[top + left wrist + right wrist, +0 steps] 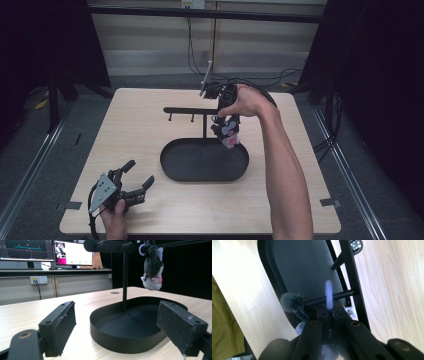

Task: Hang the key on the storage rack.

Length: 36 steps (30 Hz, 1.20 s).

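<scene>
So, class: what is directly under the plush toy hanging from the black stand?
Under the plush toy sits the black oval tray, with no loose item visible inside it. Its near wall hides part of the floor, and the right gripper grips the toy's ring.

Plush toy (227,132) on the rack (192,110) peg, above the tray (172,167).

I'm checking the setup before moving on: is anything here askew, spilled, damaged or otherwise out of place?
Nothing stands out. The plush toy hangs by its white ring on a peg of the black stand, with the right gripper shut on that ring. The oval tray sits flat on the table; the left gripper rests open.
</scene>
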### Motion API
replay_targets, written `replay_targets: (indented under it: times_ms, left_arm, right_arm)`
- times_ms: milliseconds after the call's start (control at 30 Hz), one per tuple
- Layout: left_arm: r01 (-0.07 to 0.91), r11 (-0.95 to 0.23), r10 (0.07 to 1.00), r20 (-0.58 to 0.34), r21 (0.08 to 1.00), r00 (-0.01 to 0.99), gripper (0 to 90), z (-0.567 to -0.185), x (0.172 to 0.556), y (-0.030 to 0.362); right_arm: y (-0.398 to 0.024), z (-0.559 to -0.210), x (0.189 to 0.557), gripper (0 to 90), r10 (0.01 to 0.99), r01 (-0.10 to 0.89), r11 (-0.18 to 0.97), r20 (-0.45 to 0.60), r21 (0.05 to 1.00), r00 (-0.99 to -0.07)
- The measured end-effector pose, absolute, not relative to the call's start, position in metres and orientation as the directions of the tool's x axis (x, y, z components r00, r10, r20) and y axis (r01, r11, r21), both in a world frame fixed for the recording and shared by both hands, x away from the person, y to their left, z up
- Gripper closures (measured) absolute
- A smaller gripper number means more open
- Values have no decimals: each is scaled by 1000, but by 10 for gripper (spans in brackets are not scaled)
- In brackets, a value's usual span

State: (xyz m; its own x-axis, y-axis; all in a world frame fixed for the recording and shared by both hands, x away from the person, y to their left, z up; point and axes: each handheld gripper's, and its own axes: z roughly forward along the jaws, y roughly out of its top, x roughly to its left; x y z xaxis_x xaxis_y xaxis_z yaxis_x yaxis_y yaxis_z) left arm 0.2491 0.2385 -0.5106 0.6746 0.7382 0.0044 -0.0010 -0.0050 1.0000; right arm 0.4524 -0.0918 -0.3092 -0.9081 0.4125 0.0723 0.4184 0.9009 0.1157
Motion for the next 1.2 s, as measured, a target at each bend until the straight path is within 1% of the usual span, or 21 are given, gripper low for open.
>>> replay_targets:
  times_ms: [333, 467, 500, 667, 800, 833, 900, 967, 1033, 1200]
  left_arm:
    - [5, 6, 741, -7, 1000, 671, 152, -511, 249, 238]
    - [6, 7, 742, -9, 1000, 670, 152, -511, 248, 238]
    - [-1, -3, 739, 2, 1000, 674, 152, -511, 249, 238]
    - [-1, -1, 740, 2, 1000, 673, 152, -511, 249, 238]
    - [-6, -11, 736, 13, 1000, 677, 153, -510, 250, 239]
    - [-2, -8, 738, 7, 1000, 675, 152, -510, 250, 239]
    - [4, -3, 745, -1, 1000, 667, 152, -511, 249, 238]
    - [10, 5, 743, -10, 1000, 669, 153, -511, 249, 238]
    - [10, -1, 742, -6, 1000, 670, 153, -511, 249, 238]
    - [8, -4, 744, -2, 1000, 668, 153, -511, 249, 238]
  right_arm:
    - [-95, -311, 450, 869, 408, 416, 899, 84, 139, -909]
    - [-96, -315, 448, 862, 406, 413, 903, 77, 121, -911]
    - [-96, -316, 448, 863, 405, 411, 904, 73, 116, -911]
    - [-99, -318, 446, 858, 409, 418, 897, 86, 144, -908]
    - [-103, -314, 443, 819, 417, 425, 892, 80, 154, -905]
    - [-104, -314, 442, 810, 421, 430, 886, 84, 173, -903]
    - [-106, -313, 440, 781, 423, 433, 885, 90, 173, -901]
    - [-108, -311, 437, 773, 434, 444, 879, 97, 176, -896]
    - [-110, -311, 435, 735, 439, 453, 872, 112, 188, -892]
    - [-114, -312, 426, 673, 450, 463, 863, 109, 203, -886]
